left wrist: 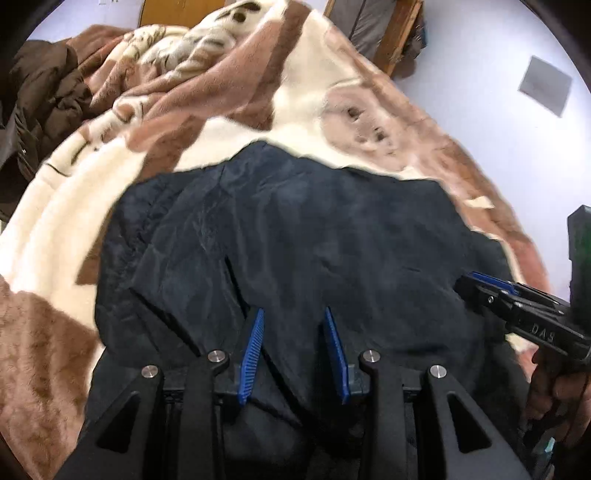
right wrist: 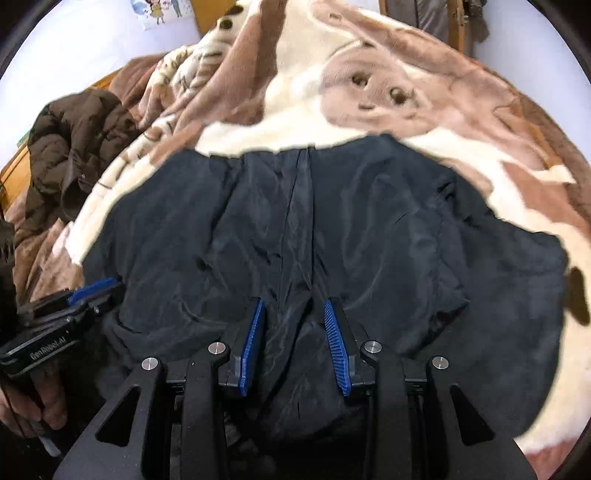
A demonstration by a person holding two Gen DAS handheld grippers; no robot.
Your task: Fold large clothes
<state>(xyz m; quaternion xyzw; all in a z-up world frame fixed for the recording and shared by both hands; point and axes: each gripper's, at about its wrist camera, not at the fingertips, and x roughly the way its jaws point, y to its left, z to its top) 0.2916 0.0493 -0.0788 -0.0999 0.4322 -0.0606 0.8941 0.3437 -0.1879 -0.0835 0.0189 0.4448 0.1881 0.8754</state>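
Note:
A large dark navy jacket [left wrist: 295,221] [right wrist: 332,221] lies spread on a cream and brown plush blanket [left wrist: 258,129] [right wrist: 295,110]. My left gripper [left wrist: 293,310] has a bunched fold of the jacket's near edge between its blue pads, and they press on it. My right gripper [right wrist: 293,301] grips another bunch of the same edge, close to the centre seam. Each gripper also shows in the other's view: the right gripper [left wrist: 469,282] at the jacket's right side, the left gripper [right wrist: 107,286] at its left side. The cloth below the pads is hidden by the gripper bodies.
A brown puffer coat [left wrist: 44,92] [right wrist: 74,140] lies heaped at the blanket's far left, beside rumpled blanket folds. Wooden furniture [left wrist: 399,33] stands beyond the far edge. A grey square [left wrist: 545,88] lies on the pale floor to the right. A person's hands [left wrist: 561,398] [right wrist: 29,402] hold the handles.

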